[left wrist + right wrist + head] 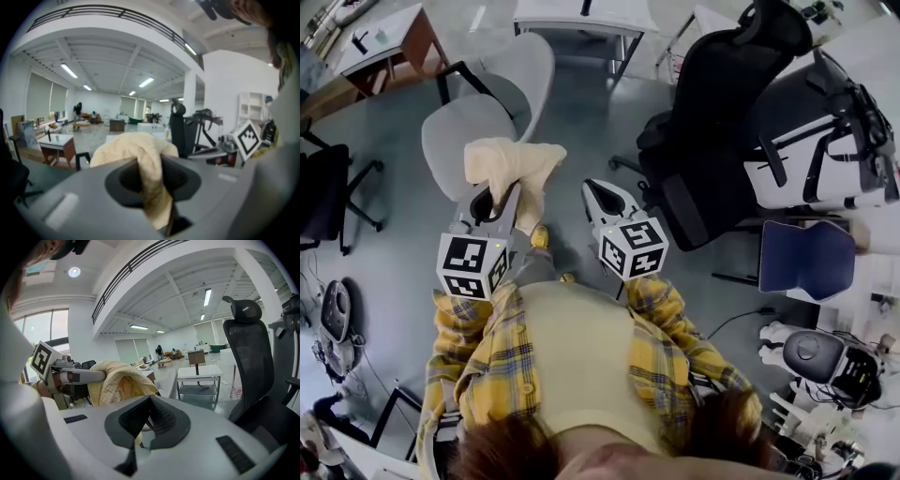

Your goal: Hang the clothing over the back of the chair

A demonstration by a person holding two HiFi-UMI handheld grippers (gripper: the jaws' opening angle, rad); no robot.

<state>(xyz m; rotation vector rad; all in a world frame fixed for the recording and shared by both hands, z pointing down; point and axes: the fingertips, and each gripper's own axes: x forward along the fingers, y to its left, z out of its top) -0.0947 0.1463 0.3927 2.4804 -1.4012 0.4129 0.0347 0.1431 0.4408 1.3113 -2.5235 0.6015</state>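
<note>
A cream-coloured piece of clothing (512, 165) hangs bunched from my left gripper (501, 193), which is shut on it. In the left gripper view the cloth (149, 187) runs down between the jaws and bulges over their tips. Just beyond it stands a light grey chair (521, 71) with its seat toward me, and the clothing hovers over the seat's near edge. My right gripper (599, 188) is beside the left one, to its right, with its jaws together and nothing between them (150, 398). The right gripper view shows the clothing (117, 380) at left.
A tall black office chair (712, 131) stands close on the right, also in the right gripper view (248, 357). A blue chair seat (806, 258) and a white-and-black machine (825, 141) lie further right. A wooden desk (389, 42) and another black chair (323, 197) are at left.
</note>
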